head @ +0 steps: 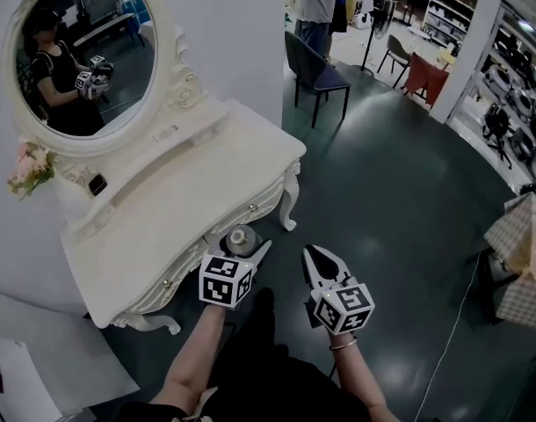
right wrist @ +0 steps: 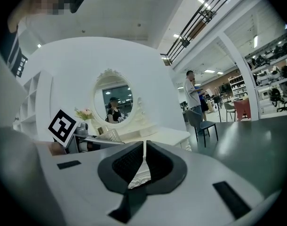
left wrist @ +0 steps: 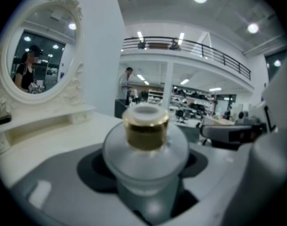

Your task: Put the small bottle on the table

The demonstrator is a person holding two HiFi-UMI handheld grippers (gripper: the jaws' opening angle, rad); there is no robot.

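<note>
The small bottle (head: pixel 242 236) is frosted glass with a gold collar and a white cap (left wrist: pixel 145 126). My left gripper (head: pixel 243 251) is shut on it, with a dark pad on either side of its round body, and holds it upright. The bottle hangs just off the front edge of the white dressing table (head: pixel 198 183), beside the drawer fronts. My right gripper (head: pixel 312 255) is to the right over the dark floor, jaws shut with nothing between them (right wrist: pixel 144 150). In the right gripper view the left gripper's marker cube (right wrist: pixel 63 125) shows at the left.
An oval mirror (head: pixel 79 55) stands at the table's back, with flowers (head: pixel 31 170) and a small dark item (head: pixel 97 184) beside it. A dark chair (head: pixel 316 73) and a standing person (head: pixel 316 7) are beyond the table. A covered stand (head: pixel 523 262) is at the right.
</note>
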